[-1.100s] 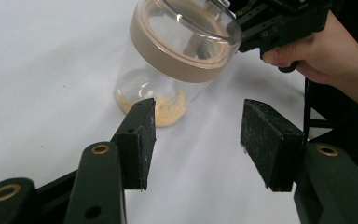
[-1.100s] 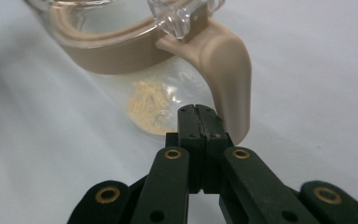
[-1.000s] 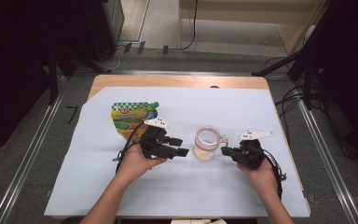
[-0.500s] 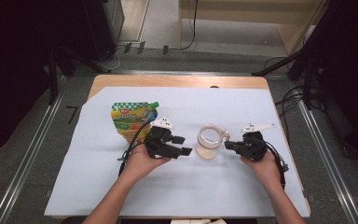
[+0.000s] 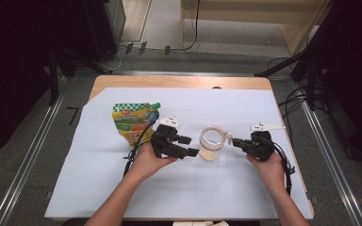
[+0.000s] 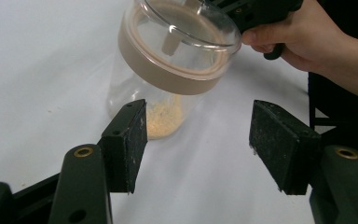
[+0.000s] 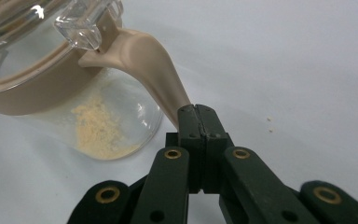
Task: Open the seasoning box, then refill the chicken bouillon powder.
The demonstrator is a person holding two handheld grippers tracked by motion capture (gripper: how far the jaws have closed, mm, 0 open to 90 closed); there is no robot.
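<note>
Left gripper (image 5: pixel 188 147): jaws spread, just opening further, nothing between the pads, aimed at 3 o'clock toward the clear glass jar with beige band and handle (image 5: pixel 210 149) at table centre. Right gripper (image 5: pixel 235 141): jaws pressed together, pinching the jar's beige handle (image 7: pixel 154 65). At 10 o'clock from the left gripper: green-and-yellow spouted pouch (image 5: pixel 133 120) on white table cover (image 5: pixel 217 197).
</note>
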